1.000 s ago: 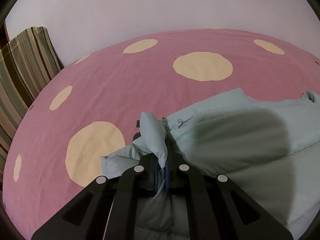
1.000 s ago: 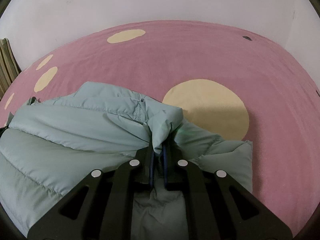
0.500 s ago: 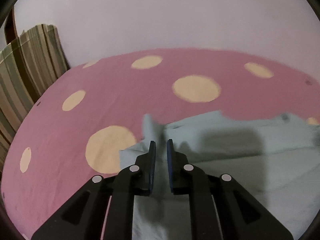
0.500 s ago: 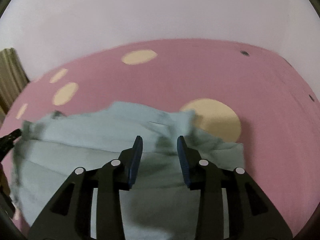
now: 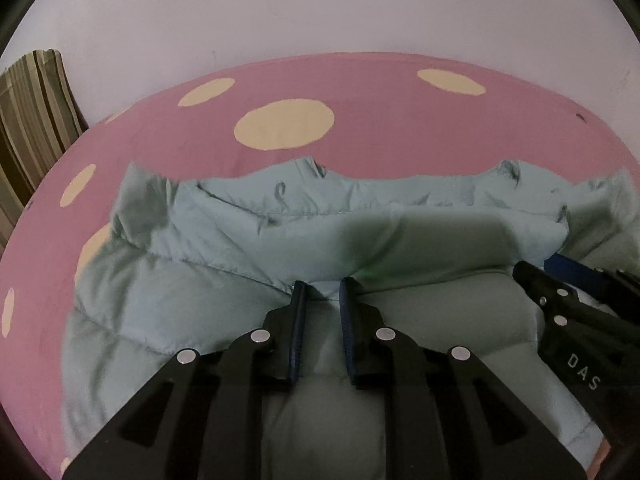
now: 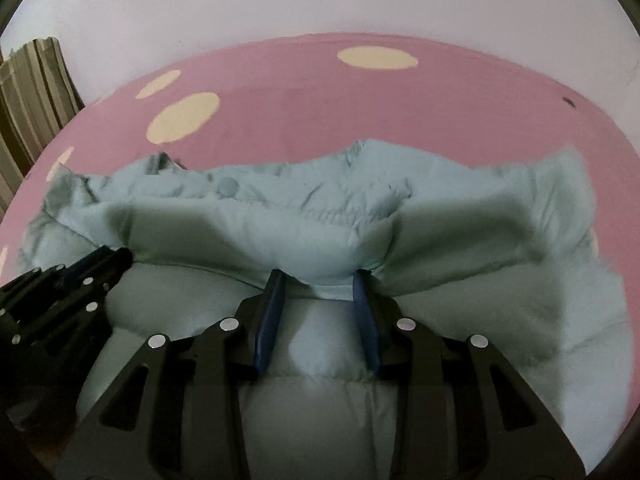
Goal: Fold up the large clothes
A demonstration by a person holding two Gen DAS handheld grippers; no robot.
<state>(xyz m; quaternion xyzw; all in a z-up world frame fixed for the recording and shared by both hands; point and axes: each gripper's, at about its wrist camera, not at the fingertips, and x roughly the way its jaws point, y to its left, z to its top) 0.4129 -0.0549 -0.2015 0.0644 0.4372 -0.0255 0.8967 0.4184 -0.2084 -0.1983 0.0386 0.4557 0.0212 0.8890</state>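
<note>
- The left black two-finger gripper with blue pads [image 5: 322, 286] is released: its jaws have just been opening, a narrow gap shows between them, and no fabric is pinched there.
- The right black two-finger gripper with blue pads [image 6: 318, 276] is also released, its jaws wider apart; a fold of fabric lies just beyond the tips, not clamped.
- The two grippers hang near each other above the pale mint-green quilted puffer jacket [image 5: 224, 280], which lies spread below them with a thick folded edge turned over across its far side.
- The jacket lies on a pink bedsheet with large cream-yellow round dots [image 5: 380, 128], which reaches out on all sides of the jacket.
- Beyond the jacket, the sheet ends at a plain pale wall [image 5: 320, 8].
- Left of the jacket, at the sheet's edge, stands a striped cushion in olive, brown and cream [image 5: 32, 100].
</note>
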